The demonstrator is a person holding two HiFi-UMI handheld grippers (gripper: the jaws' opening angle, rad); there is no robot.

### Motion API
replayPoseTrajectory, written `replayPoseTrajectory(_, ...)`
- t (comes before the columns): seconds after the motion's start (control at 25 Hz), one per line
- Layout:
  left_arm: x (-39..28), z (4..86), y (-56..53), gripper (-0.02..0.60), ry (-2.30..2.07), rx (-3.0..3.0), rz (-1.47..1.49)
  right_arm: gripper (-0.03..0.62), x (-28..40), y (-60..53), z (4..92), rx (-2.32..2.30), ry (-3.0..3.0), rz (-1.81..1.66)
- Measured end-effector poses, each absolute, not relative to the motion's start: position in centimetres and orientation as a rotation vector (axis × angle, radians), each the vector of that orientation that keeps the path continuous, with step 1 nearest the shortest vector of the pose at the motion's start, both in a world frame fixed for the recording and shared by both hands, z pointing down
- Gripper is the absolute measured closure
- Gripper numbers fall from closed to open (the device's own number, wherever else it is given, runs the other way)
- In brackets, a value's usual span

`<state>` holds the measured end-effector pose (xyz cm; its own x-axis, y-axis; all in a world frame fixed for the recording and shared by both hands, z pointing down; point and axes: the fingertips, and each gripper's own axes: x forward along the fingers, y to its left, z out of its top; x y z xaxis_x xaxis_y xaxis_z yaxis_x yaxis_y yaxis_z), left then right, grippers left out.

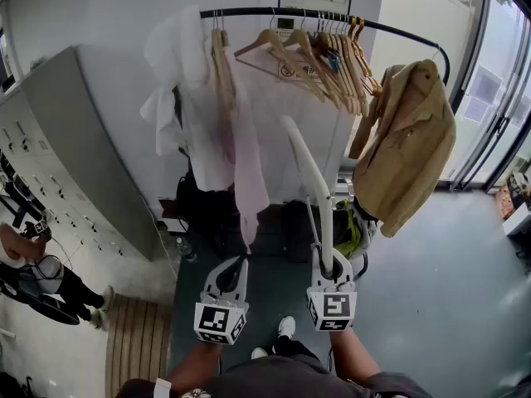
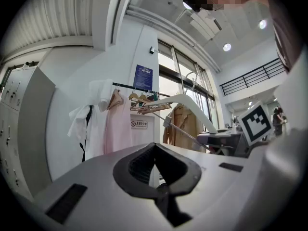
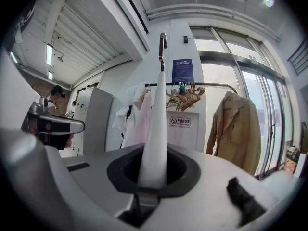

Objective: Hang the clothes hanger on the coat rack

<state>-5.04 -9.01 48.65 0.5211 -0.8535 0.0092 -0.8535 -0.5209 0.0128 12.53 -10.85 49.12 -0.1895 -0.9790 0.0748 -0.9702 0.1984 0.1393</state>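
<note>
My right gripper (image 1: 330,265) is shut on one end of a white plastic hanger (image 1: 311,172), which rises from the jaws toward the rack. In the right gripper view the hanger (image 3: 156,129) stands upright between the pads, its metal hook (image 3: 162,47) at the top. The coat rack's black rail (image 1: 274,11) runs across the top, well above and beyond the hanger. My left gripper (image 1: 231,272) is beside the right one, shut with nothing in it (image 2: 154,165). The left gripper view shows the white hanger (image 2: 187,100) off to its right.
On the rail hang several wooden hangers (image 1: 323,56), a white garment (image 1: 178,81), a pink one (image 1: 245,156) and a tan jacket (image 1: 406,139). Grey lockers (image 1: 50,156) and a person (image 1: 33,272) are at the left. Dark bags (image 1: 207,214) sit under the rack. Glass doors (image 1: 498,114) are at the right.
</note>
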Motion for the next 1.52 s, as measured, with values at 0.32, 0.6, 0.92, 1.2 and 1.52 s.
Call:
replayPoseTrajectory(0.32, -4.9, 49.3, -15.5, 0.572, -1.573, 2.695, 0.016, 0.548, 11.9, -18.3, 49.3, 1.83, -2.361, -0.084)
replayPoseTrajectory(0.6, -5.2, 49.6, -21.1, 0.572, -1.659, 2.618, 0.019, 0.548, 11.8, -24.3, 49.1, 1.762, -2.404, -0.066)
replayPoseTrajectory(0.92, -4.9, 49.4, -23.8, 0.572, -1.721, 2.583, 0.066, 0.547, 11.5, -30.0, 48.1, 1.699, -2.45, -0.051)
replayPoseTrajectory(1.2, -6.2, 49.3, -25.1, 0.572, -1.733, 2.578, 0.084, 0.548, 8.8, -36.7, 45.4, 1.625, -2.419, -0.018)
replayPoseTrajectory(1.52, -9.9, 47.9, -26.2, 0.572, -1.754, 2.6, 0.05, 0.548, 5.6, -43.1, 39.6, 1.647, -2.394, -0.019)
